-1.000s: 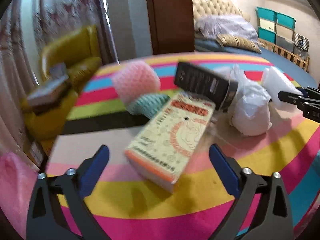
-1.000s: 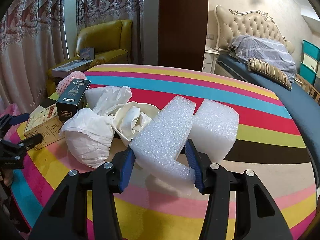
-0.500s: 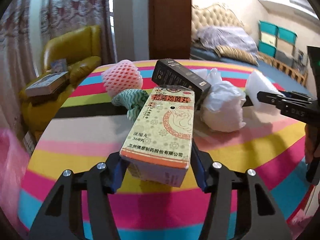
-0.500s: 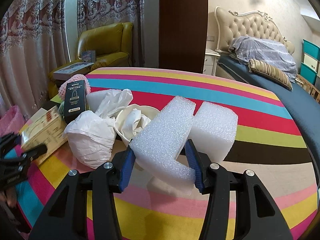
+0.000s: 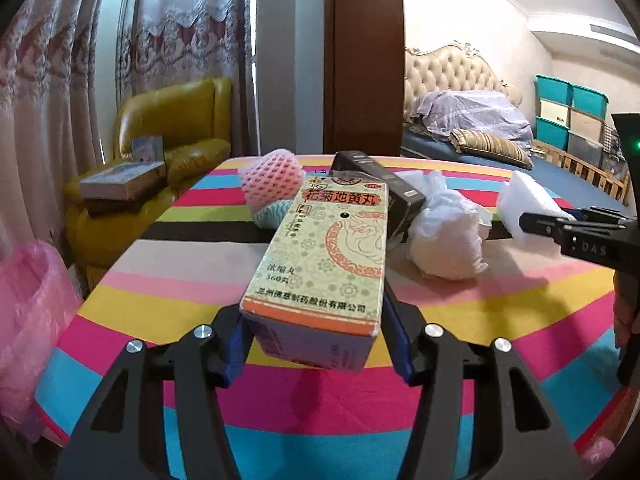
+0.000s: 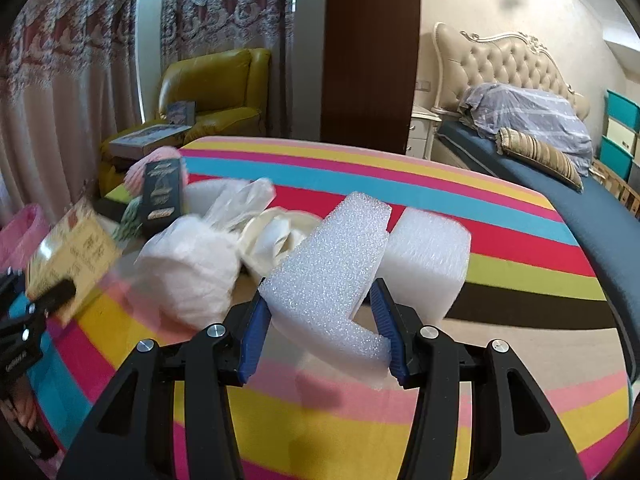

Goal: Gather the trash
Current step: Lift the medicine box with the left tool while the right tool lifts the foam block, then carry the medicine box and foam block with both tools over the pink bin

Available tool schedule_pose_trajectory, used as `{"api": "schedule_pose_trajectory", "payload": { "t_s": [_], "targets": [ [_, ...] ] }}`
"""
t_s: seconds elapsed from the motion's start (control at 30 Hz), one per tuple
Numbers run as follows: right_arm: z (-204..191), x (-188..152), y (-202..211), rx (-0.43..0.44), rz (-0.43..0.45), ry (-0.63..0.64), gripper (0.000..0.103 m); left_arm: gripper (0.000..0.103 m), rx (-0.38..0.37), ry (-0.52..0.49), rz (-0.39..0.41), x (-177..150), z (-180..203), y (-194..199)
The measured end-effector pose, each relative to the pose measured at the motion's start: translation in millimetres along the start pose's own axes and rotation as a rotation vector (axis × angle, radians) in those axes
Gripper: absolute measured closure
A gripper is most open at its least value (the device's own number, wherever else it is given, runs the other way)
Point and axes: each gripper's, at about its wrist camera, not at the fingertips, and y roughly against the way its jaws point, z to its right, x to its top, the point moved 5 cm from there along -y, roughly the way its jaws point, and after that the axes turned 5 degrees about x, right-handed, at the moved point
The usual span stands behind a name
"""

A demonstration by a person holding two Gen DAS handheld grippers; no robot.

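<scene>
Left gripper (image 5: 316, 344) clamped on cream printed cardboard medicine box (image 5: 328, 248); right gripper (image 6: 324, 336) clamped on white L-shaped foam block (image 6: 332, 276). Beyond both, uncollected: crumpled white plastic bag (image 5: 444, 240), black carton (image 5: 380, 184).

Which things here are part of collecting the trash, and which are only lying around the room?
Part of the job:
- medicine box held by left gripper
- white foam piece held by right gripper
- crumpled white bag
- black box
- pink foam net
- pink trash bag

Just lying about:
- yellow armchair
- bed
- teal storage bins
</scene>
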Motion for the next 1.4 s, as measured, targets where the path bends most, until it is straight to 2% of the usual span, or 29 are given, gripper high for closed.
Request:
{"api": "schedule_pose_trajectory", "payload": {
  "t_s": [0.13,0.3,0.6,0.97,1.4],
  "targets": [
    [-18,-9,19,0.037,0.007,0.035,0.054,0.048,-0.02,0.007,0.002,-6,2,11],
    [-45,-20,37,0.079,0.011,0.094,0.054,0.048,-0.022,-0.03,0.01,-15,6,27],
    [-71,-40,43,0.133,-0.016,0.126,0.054,0.048,-0.001,-0.062,0.002,-24,-1,44],
    [-99,-50,44,0.185,-0.028,0.181,0.054,0.048,0.001,-0.051,-0.009,-32,-11,53],
    [-141,-46,46,0.272,-0.037,0.271,0.054,0.048,0.072,0.003,0.016,-49,-57,83]
  ]
}}
